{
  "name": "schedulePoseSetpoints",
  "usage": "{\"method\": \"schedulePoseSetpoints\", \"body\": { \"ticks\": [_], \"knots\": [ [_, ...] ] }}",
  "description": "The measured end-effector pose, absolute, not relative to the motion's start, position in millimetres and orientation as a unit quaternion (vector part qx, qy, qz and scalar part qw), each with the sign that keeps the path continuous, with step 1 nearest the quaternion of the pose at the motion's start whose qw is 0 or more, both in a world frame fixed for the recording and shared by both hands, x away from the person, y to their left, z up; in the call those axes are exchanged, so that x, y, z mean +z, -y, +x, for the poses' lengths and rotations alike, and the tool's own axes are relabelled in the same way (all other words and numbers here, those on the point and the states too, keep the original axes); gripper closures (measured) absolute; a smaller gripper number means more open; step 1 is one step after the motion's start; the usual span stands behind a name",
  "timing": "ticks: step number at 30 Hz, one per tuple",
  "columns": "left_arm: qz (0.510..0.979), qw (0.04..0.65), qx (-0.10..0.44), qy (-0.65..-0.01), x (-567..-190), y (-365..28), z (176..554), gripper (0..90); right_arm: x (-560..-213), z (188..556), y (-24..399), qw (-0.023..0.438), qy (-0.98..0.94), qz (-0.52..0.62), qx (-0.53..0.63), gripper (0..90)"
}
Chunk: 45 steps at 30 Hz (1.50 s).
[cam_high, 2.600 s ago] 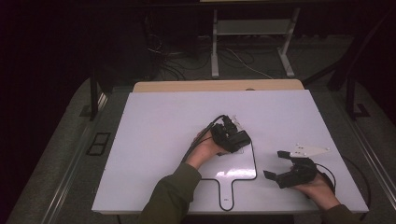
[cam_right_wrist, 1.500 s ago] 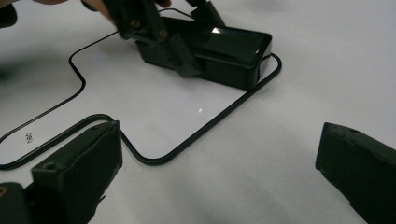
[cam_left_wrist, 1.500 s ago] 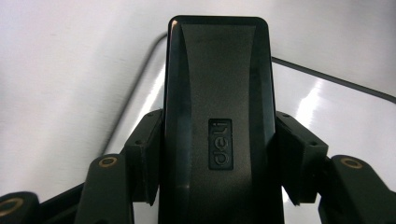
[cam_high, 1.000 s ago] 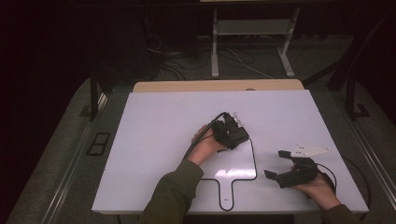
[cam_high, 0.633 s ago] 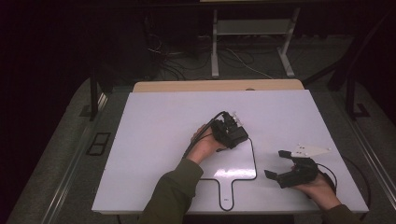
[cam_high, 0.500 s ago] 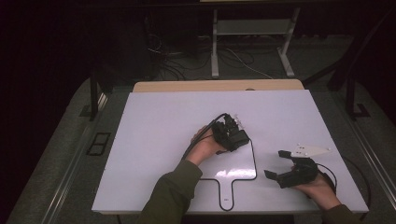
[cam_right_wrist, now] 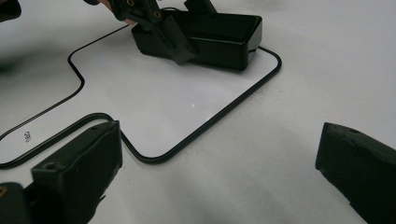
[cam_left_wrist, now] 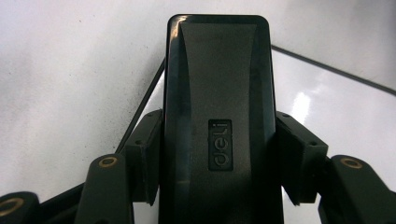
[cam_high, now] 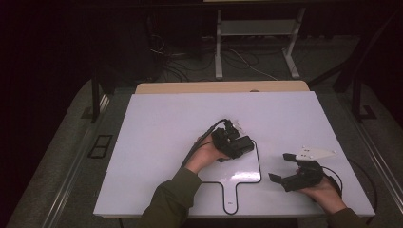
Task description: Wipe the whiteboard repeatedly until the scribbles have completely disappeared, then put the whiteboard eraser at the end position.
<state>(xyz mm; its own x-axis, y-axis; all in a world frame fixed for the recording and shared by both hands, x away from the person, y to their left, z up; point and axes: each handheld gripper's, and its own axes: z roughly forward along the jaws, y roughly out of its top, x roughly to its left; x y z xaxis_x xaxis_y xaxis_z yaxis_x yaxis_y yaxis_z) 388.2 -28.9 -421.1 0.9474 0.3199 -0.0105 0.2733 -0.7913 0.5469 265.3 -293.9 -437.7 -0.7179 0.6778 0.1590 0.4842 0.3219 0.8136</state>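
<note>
- While the person's left gripper point(cam_high: 240, 145) clamps a black stapler-like block point(cam_left_wrist: 219, 121) by its two long sides, the block rests at the far right corner of the paddle-shaped white board point(cam_high: 237, 168) outlined in black.
- Step in hand, as I judge it: setting the block down on the board, or lifting it off; the pictures cannot say which.
- Right gripper point(cam_high: 285, 167) lies low at the near right of the table point(cam_high: 157, 123), jaws spread wide with nothing between them.
- Next move calls for a level wrist, so the block does not tip.
- Left gripper view gives the "deli" mark point(cam_left_wrist: 219, 150) on the block's top; the right gripper view shows its side wall point(cam_right_wrist: 219, 46) sitting flat against the board.
</note>
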Motion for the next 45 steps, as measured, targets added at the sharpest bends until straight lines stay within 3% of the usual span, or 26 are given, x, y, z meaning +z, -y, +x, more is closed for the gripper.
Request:
{"method": "schedulePoseSetpoints", "body": {
  "ticks": [23,45],
  "knots": [
    [0.914,0.341,0.037,-0.217,-390,-18,399,39.7,-439,266,294,0.103,-0.807,0.358,0.459,0.0],
    [0.903,0.329,0.077,-0.266,-392,-32,455,39.7,-439,267,293,0.1,-0.805,0.36,0.46,0.0]
  ]
}}
